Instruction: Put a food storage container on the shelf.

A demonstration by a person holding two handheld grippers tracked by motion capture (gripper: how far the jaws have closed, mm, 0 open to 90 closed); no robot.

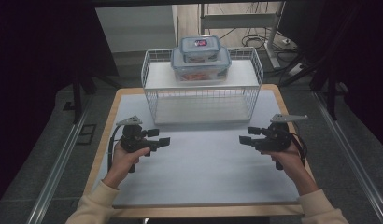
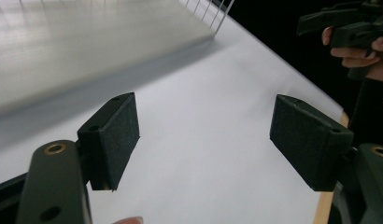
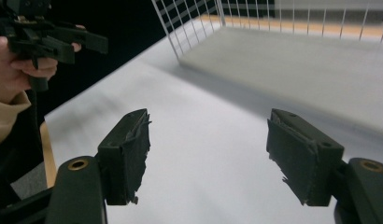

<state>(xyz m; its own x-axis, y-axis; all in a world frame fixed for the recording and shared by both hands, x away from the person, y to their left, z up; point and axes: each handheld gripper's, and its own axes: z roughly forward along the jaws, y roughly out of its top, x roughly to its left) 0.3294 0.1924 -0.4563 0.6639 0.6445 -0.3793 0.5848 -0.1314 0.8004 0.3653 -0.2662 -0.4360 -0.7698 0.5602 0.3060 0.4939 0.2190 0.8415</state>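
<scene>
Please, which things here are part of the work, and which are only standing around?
Part of the work:
left gripper, open, empty
right gripper, open, empty
two stacked lidded plastic containers
white wire rack

Only around:
white mat
cables on the floor

Both grippers, left (image 1: 162, 140) and right (image 1: 245, 139), are black. White wire rack (image 1: 152, 100), clear boxes (image 1: 201, 63) with blue-grey lids, white mat (image 1: 203, 163) on tan table (image 1: 116, 100).

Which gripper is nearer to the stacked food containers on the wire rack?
Neither clearly. The left gripper is low left of the food containers, the right gripper low right. Both hover open over the white mat, in front of the wire rack, about equally far.
</scene>
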